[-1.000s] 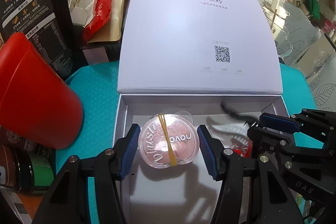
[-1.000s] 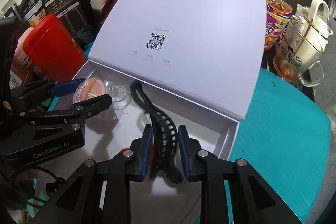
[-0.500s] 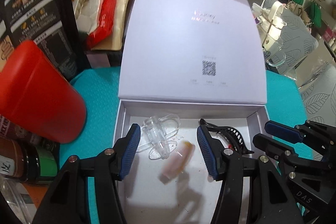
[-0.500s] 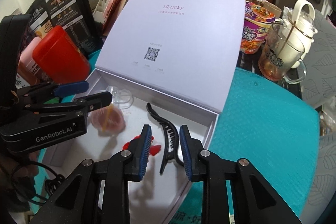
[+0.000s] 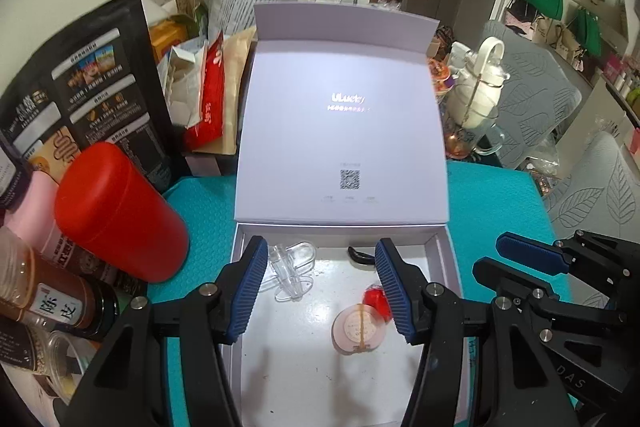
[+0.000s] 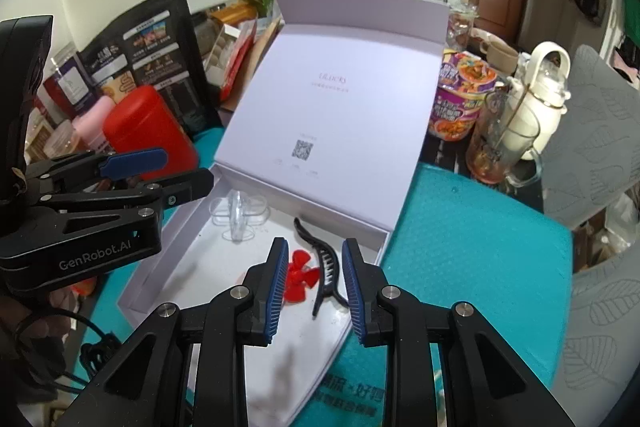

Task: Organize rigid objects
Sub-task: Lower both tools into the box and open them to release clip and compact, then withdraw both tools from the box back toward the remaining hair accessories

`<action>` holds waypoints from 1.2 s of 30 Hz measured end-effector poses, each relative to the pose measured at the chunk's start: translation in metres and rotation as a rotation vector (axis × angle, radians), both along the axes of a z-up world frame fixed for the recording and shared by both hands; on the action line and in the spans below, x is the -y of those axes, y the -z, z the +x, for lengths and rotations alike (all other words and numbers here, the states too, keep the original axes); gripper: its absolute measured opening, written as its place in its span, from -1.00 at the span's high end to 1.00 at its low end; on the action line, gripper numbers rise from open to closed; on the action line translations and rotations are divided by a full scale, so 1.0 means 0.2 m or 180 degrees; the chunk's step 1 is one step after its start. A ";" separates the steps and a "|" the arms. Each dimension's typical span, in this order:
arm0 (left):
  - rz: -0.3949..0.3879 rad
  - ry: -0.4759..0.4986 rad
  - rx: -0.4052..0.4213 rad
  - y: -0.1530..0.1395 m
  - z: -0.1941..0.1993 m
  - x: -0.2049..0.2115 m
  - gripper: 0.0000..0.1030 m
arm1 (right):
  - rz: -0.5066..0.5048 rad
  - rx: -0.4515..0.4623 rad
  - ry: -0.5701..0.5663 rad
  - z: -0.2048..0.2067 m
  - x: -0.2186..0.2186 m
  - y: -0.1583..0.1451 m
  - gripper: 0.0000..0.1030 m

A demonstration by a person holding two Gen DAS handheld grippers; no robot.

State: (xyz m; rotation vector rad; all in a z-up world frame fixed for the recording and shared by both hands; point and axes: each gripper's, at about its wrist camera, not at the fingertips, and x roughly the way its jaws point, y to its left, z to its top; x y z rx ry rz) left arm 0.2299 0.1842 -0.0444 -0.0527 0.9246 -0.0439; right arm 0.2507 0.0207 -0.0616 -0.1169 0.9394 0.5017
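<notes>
A white box (image 5: 440, 255) lies on the teal mat with its lid (image 5: 340, 131) standing open. On its floor lie a clear hair clip (image 5: 290, 269), a black claw clip (image 6: 324, 263), a small red piece (image 6: 298, 277) and a round pink blush compact (image 5: 358, 331). My left gripper (image 5: 320, 287) hangs above the box, open, with nothing between its pads; the right wrist view shows that left gripper (image 6: 168, 173) hiding the compact. My right gripper (image 6: 315, 287) hovers over the red piece and the black clip, its jaws narrowly parted and empty.
A red canister (image 5: 120, 215), a black packet (image 5: 80, 99) and jars (image 5: 52, 307) crowd the box's left side. A noodle cup (image 6: 460, 99) and a glass jug (image 6: 516, 131) stand at the back right. Bare teal mat (image 6: 472, 247) lies to the right.
Both grippers have risen and drawn back from the box. The blush compact, earlier between the left pads, and the black clip, earlier between the right pads, now lie on the box floor.
</notes>
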 end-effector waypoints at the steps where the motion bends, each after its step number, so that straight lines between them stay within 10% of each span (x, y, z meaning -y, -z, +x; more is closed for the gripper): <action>1: 0.0006 0.0005 0.0024 -0.02 -0.01 0.01 -0.08 | 0.0007 0.0031 0.0003 -0.02 0.01 -0.02 0.46; 24: 0.0106 -0.0012 0.0561 -0.45 -0.47 0.23 -0.08 | 0.0197 0.0619 0.0021 -0.45 0.22 -0.44 0.45; 36: 0.0144 -0.0167 0.0715 -0.53 -0.77 0.42 -0.35 | 0.0316 0.0793 0.0023 -0.74 0.46 -0.53 -0.04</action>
